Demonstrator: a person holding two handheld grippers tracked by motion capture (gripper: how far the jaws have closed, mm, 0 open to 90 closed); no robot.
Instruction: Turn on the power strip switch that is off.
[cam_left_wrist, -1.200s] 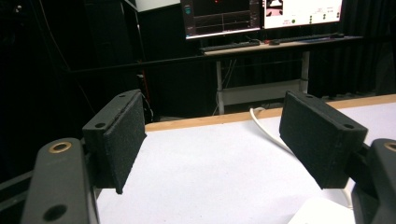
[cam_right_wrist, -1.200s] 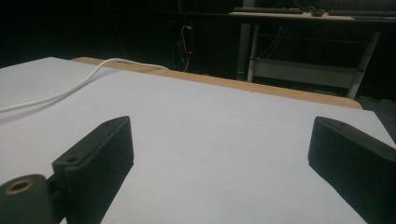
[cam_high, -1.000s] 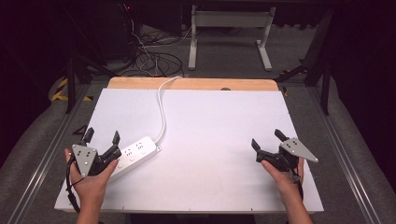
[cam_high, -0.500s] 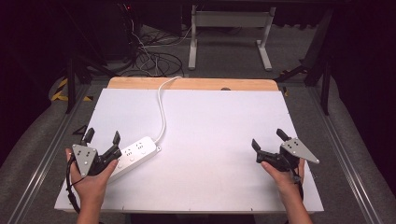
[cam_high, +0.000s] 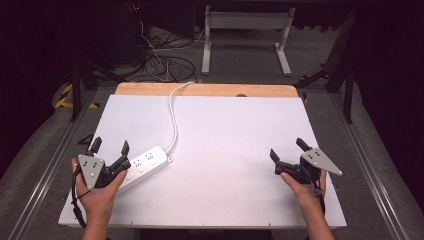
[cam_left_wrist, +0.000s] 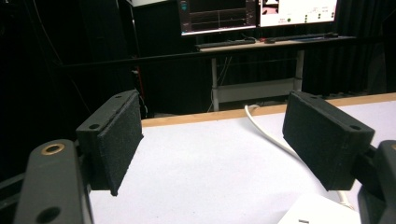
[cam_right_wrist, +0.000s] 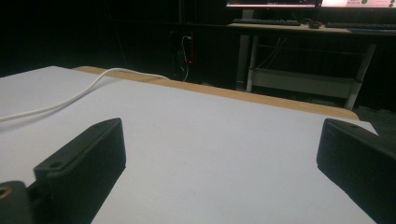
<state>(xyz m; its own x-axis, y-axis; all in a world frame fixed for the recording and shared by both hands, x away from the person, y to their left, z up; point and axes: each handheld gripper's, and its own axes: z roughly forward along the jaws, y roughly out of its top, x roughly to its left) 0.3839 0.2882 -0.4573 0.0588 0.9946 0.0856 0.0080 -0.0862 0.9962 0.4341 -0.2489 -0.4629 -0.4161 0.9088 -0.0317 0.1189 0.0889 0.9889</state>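
A white power strip (cam_high: 145, 164) lies on the white table top (cam_high: 230, 145) at the front left. Its white cord (cam_high: 173, 112) runs back over the far edge. My left gripper (cam_high: 109, 147) rests just left of the strip, jaws wide apart and nothing between them. In the left gripper view a corner of the strip (cam_left_wrist: 322, 212) lies under the right-hand jaw, and the cord (cam_left_wrist: 268, 135) runs away behind it. My right gripper (cam_high: 286, 149) sits at the front right, open over bare table. The right gripper view has the cord (cam_right_wrist: 70, 100) far off at the left.
A wooden strip (cam_high: 205, 90) borders the table's far edge. Behind it on the floor are tangled cables (cam_high: 165, 62) and a white desk frame (cam_high: 247, 35). Metal rails (cam_high: 372, 165) run along both sides of the table.
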